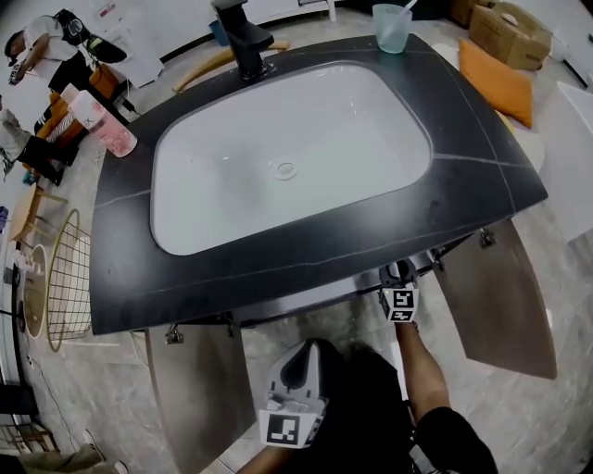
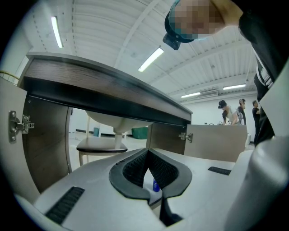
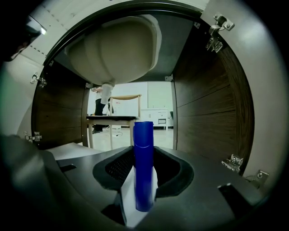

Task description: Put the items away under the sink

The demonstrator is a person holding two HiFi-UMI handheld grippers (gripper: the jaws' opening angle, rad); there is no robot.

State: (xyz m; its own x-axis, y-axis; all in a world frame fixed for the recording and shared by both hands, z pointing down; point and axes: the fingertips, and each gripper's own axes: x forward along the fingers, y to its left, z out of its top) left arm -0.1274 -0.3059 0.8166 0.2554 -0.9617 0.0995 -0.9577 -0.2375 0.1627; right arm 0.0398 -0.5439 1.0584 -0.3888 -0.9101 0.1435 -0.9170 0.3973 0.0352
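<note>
My right gripper [image 3: 143, 155] is shut on an upright blue bottle [image 3: 143, 167], which stands up between its dark pads. It reaches into the open cabinet under the white sink bowl [image 3: 113, 45]. In the head view the right gripper [image 1: 400, 278] sits at the dark counter's front edge [image 1: 306, 268]. Lower and nearer my body, the left gripper [image 1: 298, 370] points up at the cabinet opening. In its own view the left gripper [image 2: 148, 158] has its tips together. A small blue and white patch shows low in the gap; I cannot tell what it is.
Both cabinet doors stand open, the left door [image 1: 199, 389] and the right door [image 1: 496, 296]. On the counter are a black faucet [image 1: 246, 42], a pale green cup [image 1: 392, 28] and a pink bottle [image 1: 107, 125]. A wire basket [image 1: 69, 278] stands at the left. A chair [image 3: 110, 118] shows beyond the cabinet.
</note>
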